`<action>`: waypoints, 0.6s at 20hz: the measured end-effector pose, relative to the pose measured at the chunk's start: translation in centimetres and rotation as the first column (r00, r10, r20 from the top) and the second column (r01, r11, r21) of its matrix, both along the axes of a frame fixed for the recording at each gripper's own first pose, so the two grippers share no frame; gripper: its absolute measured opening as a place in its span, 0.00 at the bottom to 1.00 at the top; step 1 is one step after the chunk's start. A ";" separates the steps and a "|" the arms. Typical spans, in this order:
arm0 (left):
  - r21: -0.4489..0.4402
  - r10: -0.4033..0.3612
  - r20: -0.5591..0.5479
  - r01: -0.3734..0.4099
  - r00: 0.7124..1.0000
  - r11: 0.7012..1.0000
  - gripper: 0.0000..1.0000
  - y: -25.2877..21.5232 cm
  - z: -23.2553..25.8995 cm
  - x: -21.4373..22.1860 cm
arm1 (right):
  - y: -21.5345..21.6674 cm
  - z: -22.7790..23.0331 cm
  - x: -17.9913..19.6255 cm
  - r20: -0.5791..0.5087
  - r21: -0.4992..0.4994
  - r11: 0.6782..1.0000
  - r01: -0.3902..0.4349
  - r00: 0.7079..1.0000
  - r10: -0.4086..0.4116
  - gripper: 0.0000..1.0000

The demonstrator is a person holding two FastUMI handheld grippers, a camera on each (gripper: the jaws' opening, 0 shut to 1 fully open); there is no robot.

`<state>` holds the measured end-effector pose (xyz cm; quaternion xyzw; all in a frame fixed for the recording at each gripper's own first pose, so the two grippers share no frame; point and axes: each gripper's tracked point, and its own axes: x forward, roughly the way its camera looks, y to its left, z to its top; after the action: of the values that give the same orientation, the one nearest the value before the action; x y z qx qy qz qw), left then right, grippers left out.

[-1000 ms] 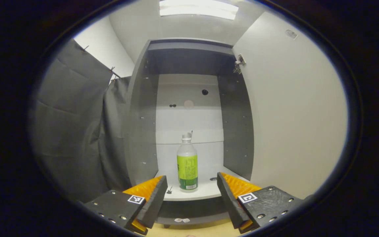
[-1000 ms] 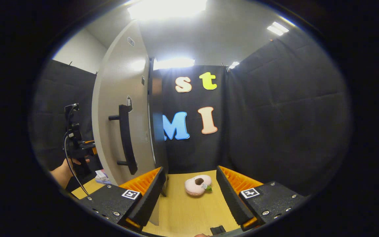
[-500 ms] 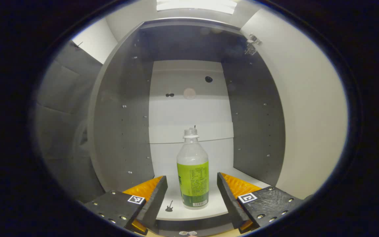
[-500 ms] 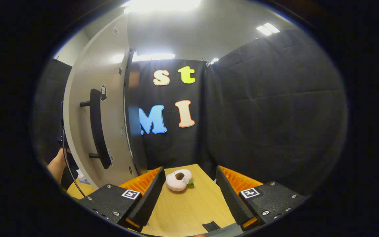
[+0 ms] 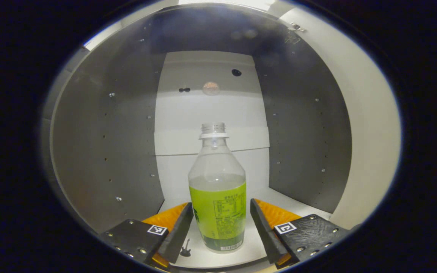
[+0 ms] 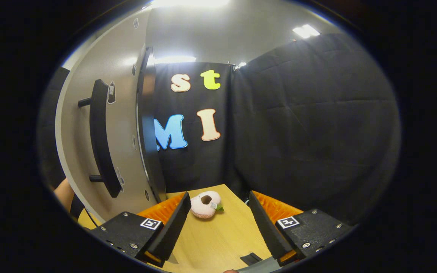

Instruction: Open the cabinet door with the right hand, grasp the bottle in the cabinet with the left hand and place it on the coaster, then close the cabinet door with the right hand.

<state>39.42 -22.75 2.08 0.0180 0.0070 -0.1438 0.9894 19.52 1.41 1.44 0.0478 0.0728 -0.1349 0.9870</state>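
A clear bottle (image 5: 218, 197) with a green label and no cap stands upright on the white cabinet floor (image 5: 283, 197). My left gripper (image 5: 221, 231) is open inside the cabinet, one finger on each side of the bottle's lower half, with small gaps to it. In the right gripper view, the open cabinet door (image 6: 123, 125) swings out at the left, its dark bar handle (image 6: 101, 140) facing me. My right gripper (image 6: 217, 227) is open above the wooden table (image 6: 218, 242), holding nothing.
Grey cabinet side walls (image 5: 108, 151) close in on both sides of the bottle. A pink donut-shaped toy (image 6: 205, 199) lies on the table beyond the right fingers. A person's arm (image 6: 65, 191) shows past the door's edge. A small dark item (image 6: 252, 258) sits near the table's front.
My left gripper has moved forward into the cabinet until the bottle stands between its fingers. The right gripper has drifted slightly, with the door sliding further left in its view.
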 end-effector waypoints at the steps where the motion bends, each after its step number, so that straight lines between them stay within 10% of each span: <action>1: 0.001 -0.010 -0.004 0.010 1.000 1.000 0.67 -0.4 -0.1 0.2 | 0.0 0.0 0.0 0.003 0.003 1.000 0.009 1.000 -0.009 0.95; 12: -0.060 0.047 0.020 -0.046 0.999 0.997 0.63 2.5 2.9 -6.7 | -0.6 0.4 -0.6 0.016 -0.022 0.995 -0.094 0.995 0.095 0.95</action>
<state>32.69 -20.20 4.98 -0.0102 -0.0072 -0.1208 0.9926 18.94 0.79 1.88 0.0350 0.0650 -0.0884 0.9933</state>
